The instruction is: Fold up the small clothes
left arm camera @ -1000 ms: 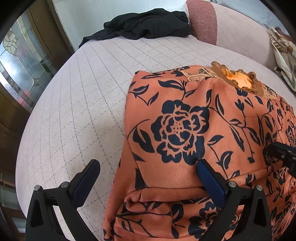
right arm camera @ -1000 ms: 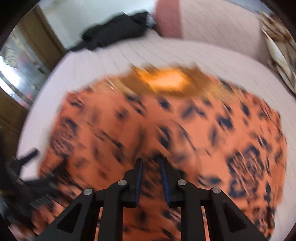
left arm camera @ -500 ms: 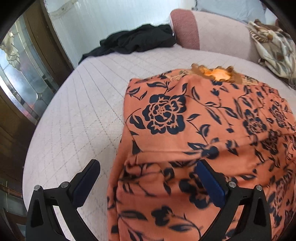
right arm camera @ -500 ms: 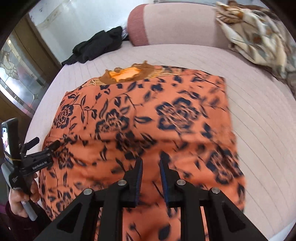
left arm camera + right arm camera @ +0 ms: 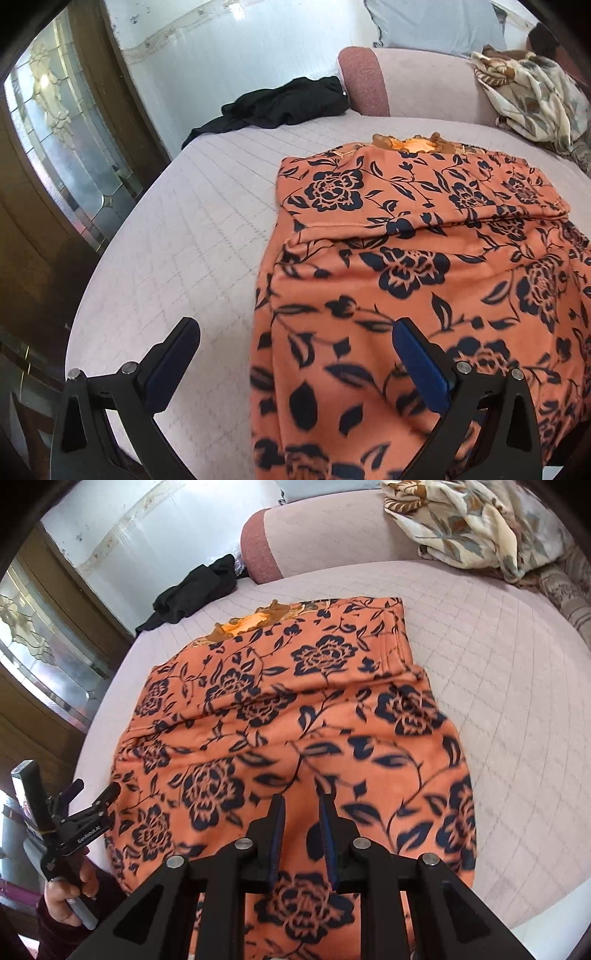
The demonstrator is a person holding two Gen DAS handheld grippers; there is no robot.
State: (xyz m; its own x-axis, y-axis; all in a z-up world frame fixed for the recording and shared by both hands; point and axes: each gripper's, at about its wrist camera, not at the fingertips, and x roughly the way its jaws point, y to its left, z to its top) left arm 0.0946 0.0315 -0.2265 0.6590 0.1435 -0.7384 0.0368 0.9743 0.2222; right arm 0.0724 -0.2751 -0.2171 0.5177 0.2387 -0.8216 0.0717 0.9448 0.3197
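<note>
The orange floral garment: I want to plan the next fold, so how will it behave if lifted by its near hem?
The orange floral garment probably drapes limply: it already sags over the bed's near edge. It looks light and thin, creasing at the sleeve fold. Likely not slippery on the quilted cover.

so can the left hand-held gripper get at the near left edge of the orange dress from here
Probably yes: the left hand-held gripper is wide open over the orange dress edge, and nothing lies between them.

Left gripper [image 5: 295, 339] fingers spread wide, nothing between; right finger [image 5: 421, 365] over orange floral garment [image 5: 424, 266] draping bed's [image 5: 177, 236] near edge. Black cloth [image 5: 280, 107] at far edge.
</note>
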